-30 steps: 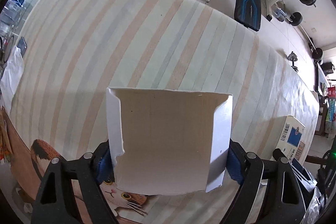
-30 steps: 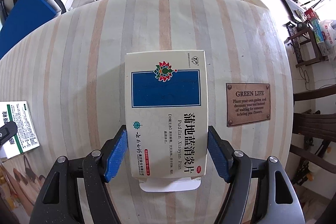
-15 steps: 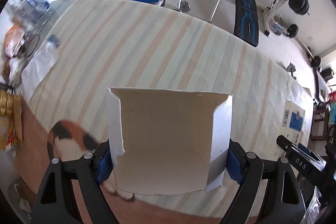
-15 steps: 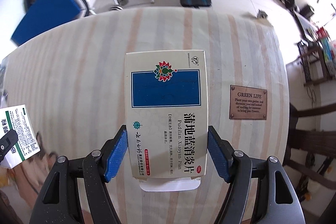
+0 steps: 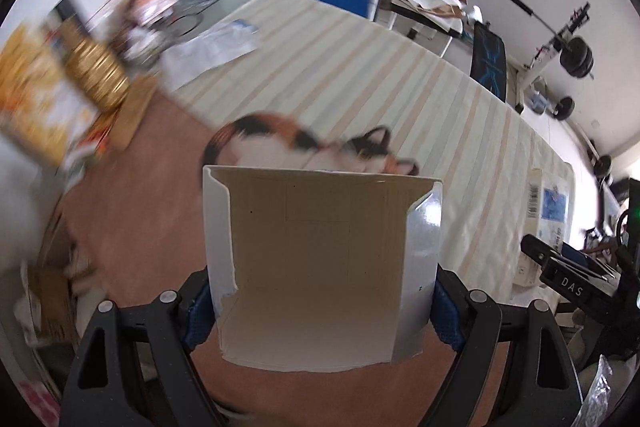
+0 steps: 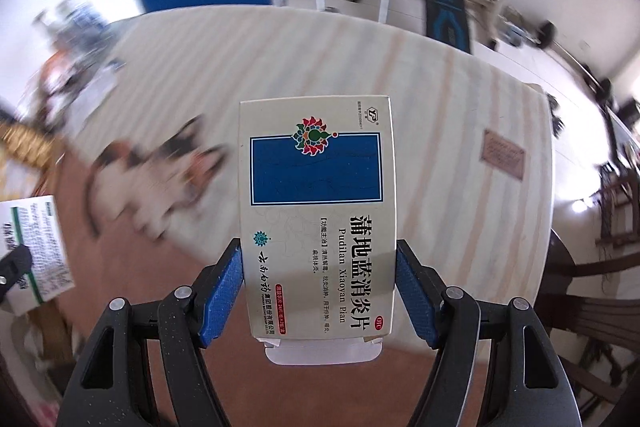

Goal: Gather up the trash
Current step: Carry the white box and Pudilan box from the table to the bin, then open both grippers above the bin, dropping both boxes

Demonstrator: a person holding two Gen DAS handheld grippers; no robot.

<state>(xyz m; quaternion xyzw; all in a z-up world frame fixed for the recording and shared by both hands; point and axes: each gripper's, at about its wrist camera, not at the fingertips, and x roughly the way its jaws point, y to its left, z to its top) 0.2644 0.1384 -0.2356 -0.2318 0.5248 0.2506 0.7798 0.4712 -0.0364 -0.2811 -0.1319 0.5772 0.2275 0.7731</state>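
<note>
My left gripper (image 5: 320,311) is shut on a torn open cardboard box (image 5: 316,267), plain brown inside with white flaps, held above the table's near edge. My right gripper (image 6: 320,287) is shut on a cream medicine box (image 6: 320,211) with a blue rectangle and Chinese print. That medicine box also shows at the right of the left wrist view (image 5: 548,223). The left gripper's box shows at the left edge of the right wrist view (image 6: 36,251), with green and white print.
A striped tablecloth (image 5: 400,83) with a cat picture (image 5: 304,143) covers the table. Bottles, a gold tin (image 5: 96,71) and snack packs crowd its far left. A brown plaque (image 6: 503,159) lies on the right. Chairs and gym gear stand beyond.
Both grippers have pulled back and tilted up from the table with their boxes still held. More of the room and the cluttered left end has come into view, with motion blur.
</note>
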